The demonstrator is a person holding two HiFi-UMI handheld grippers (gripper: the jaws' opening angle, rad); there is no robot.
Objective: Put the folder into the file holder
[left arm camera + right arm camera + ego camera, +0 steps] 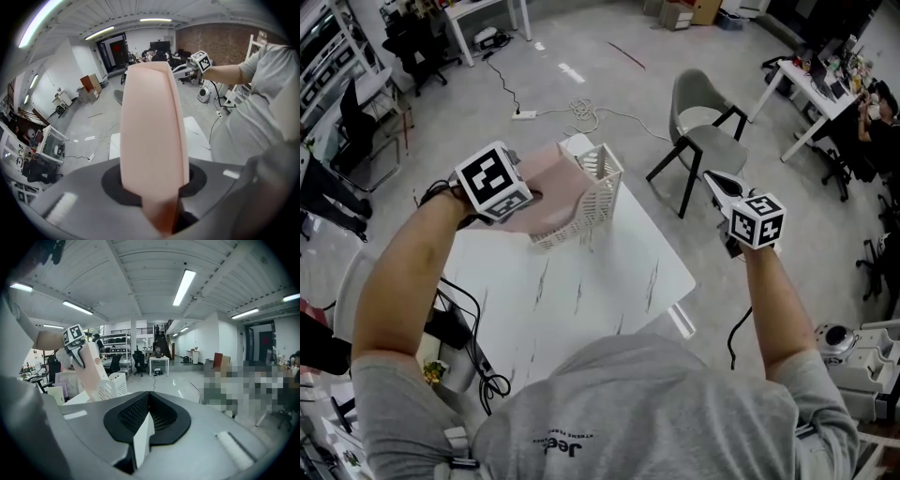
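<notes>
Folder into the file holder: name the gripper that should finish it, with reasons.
Left. The left gripper grips the pink folder at the white file holder; the right gripper is shut, empty, off to the side.

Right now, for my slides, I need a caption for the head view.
Left gripper holds pink folder tilted at white file holder; right gripper empty, jaws shut.

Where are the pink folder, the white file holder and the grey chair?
folder (555, 192): head view, flat pink side.
file holder (600, 202): head view, slatted side wall.
chair (712, 145): head view, seat.
</notes>
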